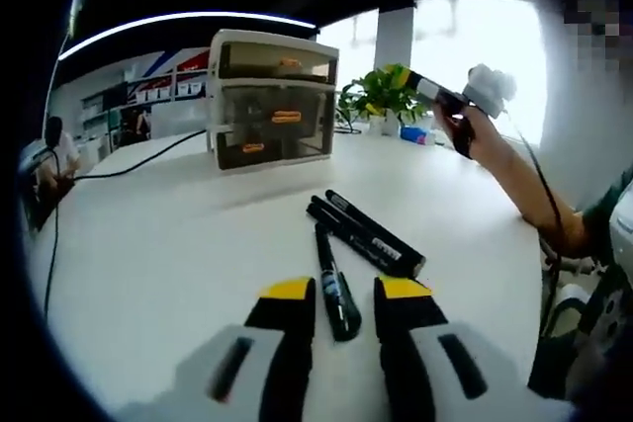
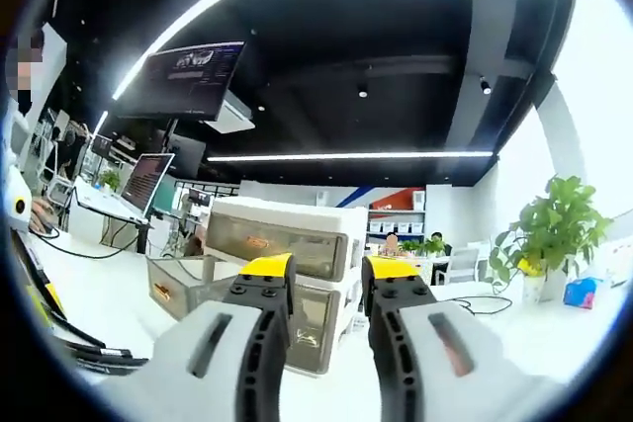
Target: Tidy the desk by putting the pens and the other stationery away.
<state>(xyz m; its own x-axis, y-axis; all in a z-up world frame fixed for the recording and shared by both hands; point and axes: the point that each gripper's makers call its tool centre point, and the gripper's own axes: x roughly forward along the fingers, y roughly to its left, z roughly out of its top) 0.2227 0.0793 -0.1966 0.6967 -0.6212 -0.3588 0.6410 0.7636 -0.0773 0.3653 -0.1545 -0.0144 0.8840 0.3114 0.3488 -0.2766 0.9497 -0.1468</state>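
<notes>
Three black markers lie on the white desk [image 1: 178, 244] in the left gripper view. One marker [image 1: 331, 279] points away from me, and its near end lies between the jaws of my left gripper [image 1: 346, 291], which is open and low over the desk. The other two markers [image 1: 371, 236] lie side by side just beyond, slanting right. A hand holds my right gripper [image 1: 435, 94] up in the air at the right, well above the desk. In its own view the right gripper [image 2: 328, 266] is open with nothing between its jaws, facing the drawer unit [image 2: 297, 229].
The translucent drawer unit [image 1: 272, 101] with orange handles stands at the back of the desk; one drawer [image 2: 178, 284] sticks out. A potted plant [image 1: 381, 91] stands behind it and a black cable [image 1: 129, 167] runs off to the left. People sit in the background.
</notes>
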